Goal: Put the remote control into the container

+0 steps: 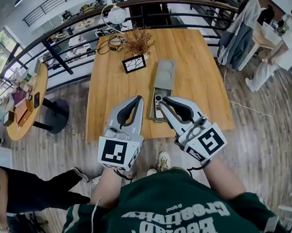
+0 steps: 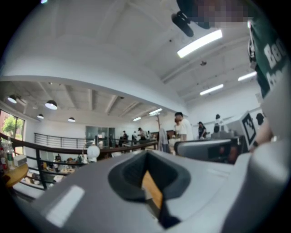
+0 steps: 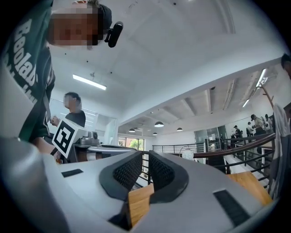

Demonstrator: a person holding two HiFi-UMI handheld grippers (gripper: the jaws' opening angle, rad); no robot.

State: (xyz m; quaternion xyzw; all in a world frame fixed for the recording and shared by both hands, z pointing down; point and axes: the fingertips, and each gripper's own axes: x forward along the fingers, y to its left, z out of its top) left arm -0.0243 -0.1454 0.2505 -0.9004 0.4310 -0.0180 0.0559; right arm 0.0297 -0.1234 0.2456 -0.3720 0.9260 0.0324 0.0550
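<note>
Remote control (image 1: 158, 105) lies in container (image 1: 164, 76), near right gripper (image 1: 165, 100).

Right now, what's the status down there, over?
Left hand-held gripper shut, empty. Right hand-held gripper slightly apart, empty. Remote lies in container. Frame, plant beyond, not in the way.

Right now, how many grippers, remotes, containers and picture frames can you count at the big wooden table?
Grippers: 2, the left gripper and the right gripper
Remote control: 1
Grey container: 1
Picture frame: 1
Total: 5
</note>
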